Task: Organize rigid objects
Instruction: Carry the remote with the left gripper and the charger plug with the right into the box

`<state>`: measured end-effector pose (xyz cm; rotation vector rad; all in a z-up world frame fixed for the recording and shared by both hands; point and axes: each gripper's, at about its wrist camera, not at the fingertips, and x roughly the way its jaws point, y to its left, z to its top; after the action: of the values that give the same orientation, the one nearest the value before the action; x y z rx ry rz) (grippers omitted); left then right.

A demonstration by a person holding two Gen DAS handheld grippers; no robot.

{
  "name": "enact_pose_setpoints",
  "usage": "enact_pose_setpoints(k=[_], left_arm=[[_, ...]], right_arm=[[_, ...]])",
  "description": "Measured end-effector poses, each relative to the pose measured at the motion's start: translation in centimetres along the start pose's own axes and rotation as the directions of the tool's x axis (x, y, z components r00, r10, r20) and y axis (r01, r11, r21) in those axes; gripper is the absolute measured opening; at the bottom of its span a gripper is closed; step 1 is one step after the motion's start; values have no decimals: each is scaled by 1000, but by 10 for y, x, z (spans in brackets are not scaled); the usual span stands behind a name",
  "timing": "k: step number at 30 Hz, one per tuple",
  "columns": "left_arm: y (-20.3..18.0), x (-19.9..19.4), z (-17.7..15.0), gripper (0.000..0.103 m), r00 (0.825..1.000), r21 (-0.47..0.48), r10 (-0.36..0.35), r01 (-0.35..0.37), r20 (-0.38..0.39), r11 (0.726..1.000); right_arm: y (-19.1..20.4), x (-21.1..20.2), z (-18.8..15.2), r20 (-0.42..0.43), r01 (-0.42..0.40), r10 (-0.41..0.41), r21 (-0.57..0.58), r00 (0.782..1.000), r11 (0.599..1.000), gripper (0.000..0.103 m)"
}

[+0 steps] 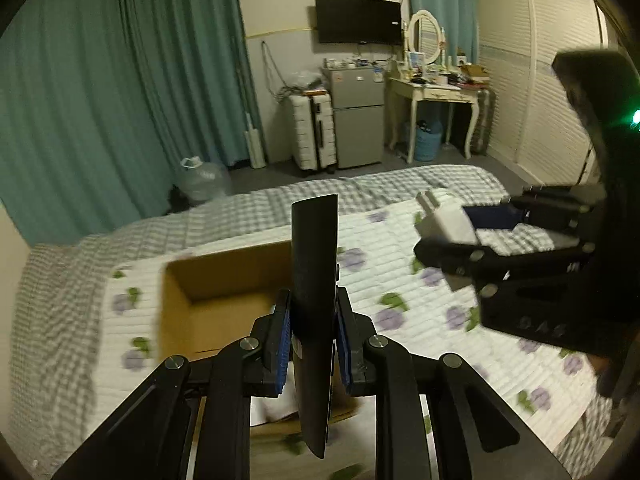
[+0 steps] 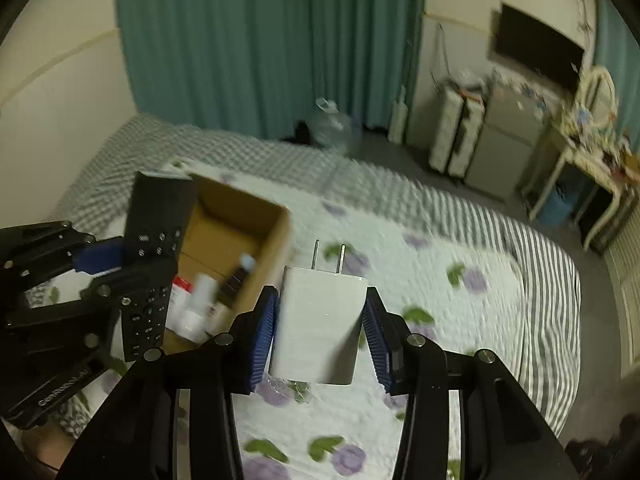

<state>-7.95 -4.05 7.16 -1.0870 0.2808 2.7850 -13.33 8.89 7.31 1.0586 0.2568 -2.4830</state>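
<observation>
The left gripper [image 1: 310, 334] is clamping a black remote [image 1: 314, 280] at lower centre, above the cardboard box [image 1: 224, 276]. The right gripper [image 2: 320, 328] is pinching a white charger [image 2: 320, 320] over the bed [image 2: 440, 300]. Lowering each well inside the box before releasing should be avoiding spills.

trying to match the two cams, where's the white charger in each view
Left wrist: the charger is at right of centre, held sideways in the right gripper, above the quilt.
Right wrist: the charger is at bottom centre, gripped between the blue pads, prongs pointing away from the camera.
Shared landmark: the cardboard box, left of the charger in both views.
</observation>
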Motion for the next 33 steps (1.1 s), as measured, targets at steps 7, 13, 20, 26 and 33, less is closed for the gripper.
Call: enact_pose_setpoints(k=[7,13,20,26,33], left_arm=[[66,31,-32,20,993,-75,60,-68,-106,995],[99,76,-49,20,987,-155,23,-48,-161,987],[103,133,-60,23,971,-135,31,-64,-235,989],[99,138,-57,59,981,-94,71,-90,-183,991],[120,109,-53,59,988,-158,91,-110,-122,981]], right_arm=[[73,19,27,5,-51,52,-91,999,995,42],[105,70,24,-58,-87,80,-140,995,986,42],[98,116,13,-112,-111,97,-125,989,986,42],[85,134,18,-98,-128,118,-99,988,987,43],[83,147,19,-97,-133,127,-59,987,989,43]])
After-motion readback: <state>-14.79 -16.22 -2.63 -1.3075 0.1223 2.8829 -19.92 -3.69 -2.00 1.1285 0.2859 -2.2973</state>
